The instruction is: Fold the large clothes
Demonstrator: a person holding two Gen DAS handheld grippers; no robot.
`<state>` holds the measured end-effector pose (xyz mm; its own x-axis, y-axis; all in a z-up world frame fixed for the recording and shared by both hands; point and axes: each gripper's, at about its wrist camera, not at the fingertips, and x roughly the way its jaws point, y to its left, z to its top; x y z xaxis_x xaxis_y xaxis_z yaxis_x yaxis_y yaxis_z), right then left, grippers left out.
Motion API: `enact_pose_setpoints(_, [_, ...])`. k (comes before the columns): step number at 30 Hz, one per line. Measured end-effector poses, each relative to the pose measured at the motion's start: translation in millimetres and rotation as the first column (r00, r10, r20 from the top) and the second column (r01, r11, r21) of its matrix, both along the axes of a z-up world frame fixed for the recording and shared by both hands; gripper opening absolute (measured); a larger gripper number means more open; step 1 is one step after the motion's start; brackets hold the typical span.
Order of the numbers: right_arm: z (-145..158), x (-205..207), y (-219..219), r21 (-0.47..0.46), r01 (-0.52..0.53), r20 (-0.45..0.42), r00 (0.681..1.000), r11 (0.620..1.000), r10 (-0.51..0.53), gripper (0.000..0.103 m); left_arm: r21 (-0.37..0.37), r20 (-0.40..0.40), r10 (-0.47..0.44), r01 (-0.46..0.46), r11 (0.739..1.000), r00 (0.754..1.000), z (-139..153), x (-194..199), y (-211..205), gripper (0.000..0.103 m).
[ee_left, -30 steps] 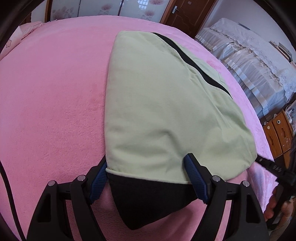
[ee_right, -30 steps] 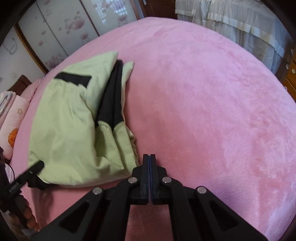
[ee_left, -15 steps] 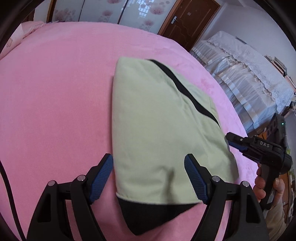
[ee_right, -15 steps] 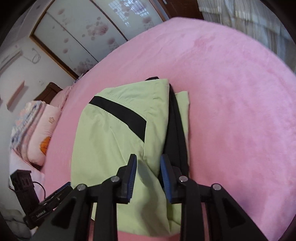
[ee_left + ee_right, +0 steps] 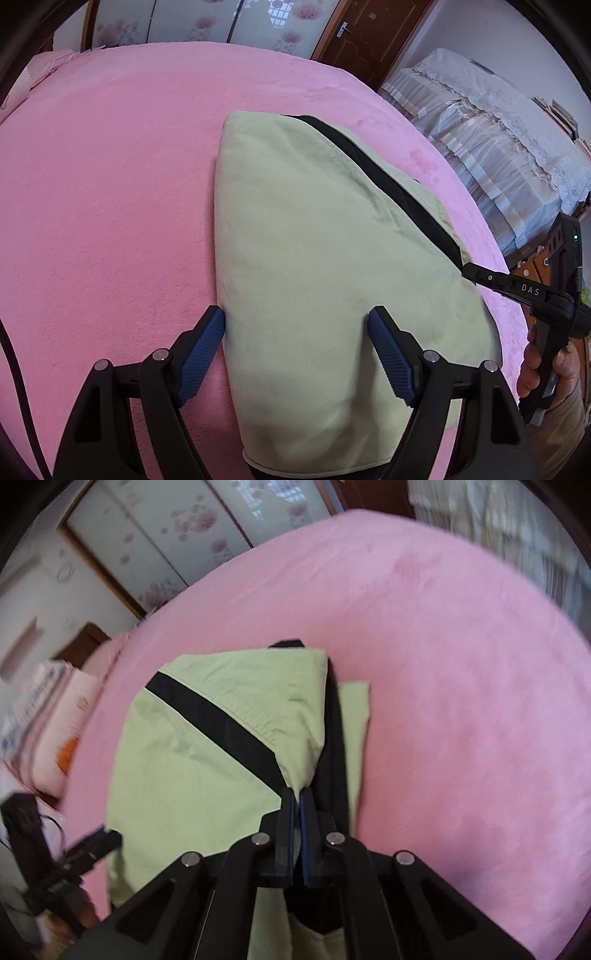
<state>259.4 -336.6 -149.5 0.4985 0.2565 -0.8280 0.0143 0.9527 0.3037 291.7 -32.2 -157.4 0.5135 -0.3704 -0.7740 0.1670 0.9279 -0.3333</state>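
Note:
A folded light-green garment [image 5: 314, 258] with black bands lies on the pink bed; it also shows in the right wrist view [image 5: 207, 760]. My left gripper [image 5: 297, 334] is open, its blue pads astride the garment's near left edge, holding nothing. My right gripper [image 5: 296, 805] is shut on the garment's right edge, where green cloth meets the black layer. In the left wrist view the right gripper [image 5: 469, 271] touches the garment's right side, held by a hand.
The pink bedspread [image 5: 110, 184] spreads wide to the left and far side. A lace-covered piece of furniture [image 5: 498, 129] and a wooden cabinet stand off the bed's right. Pillows [image 5: 59, 738] lie at the bed's head. A brown door [image 5: 369, 33] is behind.
My right gripper swung over from bare bed to the garment's right edge, opened, then closed on it. My left gripper stayed open and moved forward over the garment's near edge.

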Motion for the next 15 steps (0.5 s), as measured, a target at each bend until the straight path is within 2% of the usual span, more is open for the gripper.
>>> enact_pose_setpoints(4, [-13,5,15,-0.139,-0.038,-0.027,0.999,0.990,0.035,0.001,0.043,0.023,0.002,-0.003,0.999,1.000,-5,-5,-5,0.079])
enact_pose_setpoints(6, [-25,6,21,-0.176,-0.044,-0.043,0.998,0.983,0.037,0.002,0.066,0.020,-0.011,0.010,0.998,1.000,-8,-6,-8,0.081])
enact_pose_setpoints(8, [-27,6,22,-0.175,-0.030,-0.051,0.998,0.984,0.021,0.003,0.064,0.003,-0.018,0.018,0.998,1.000,-10,-7,-7,0.081])
enact_pose_setpoints(10, [-20,5,17,-0.137,-0.001,-0.060,0.998,0.991,-0.007,0.003,0.067,-0.016,-0.028,0.029,0.997,0.999,-5,-6,-6,0.081])
enact_pose_setpoints(12, [-7,1,12,-0.126,0.025,-0.044,0.999,0.992,-0.031,0.015,0.075,-0.024,-0.044,0.046,0.996,0.999,5,-6,-3,0.081])
enact_pose_setpoints(15, [27,-7,13,-0.138,0.052,0.055,0.997,0.989,-0.044,0.024,0.078,0.025,-0.061,0.059,0.995,0.998,29,-5,2,0.081])
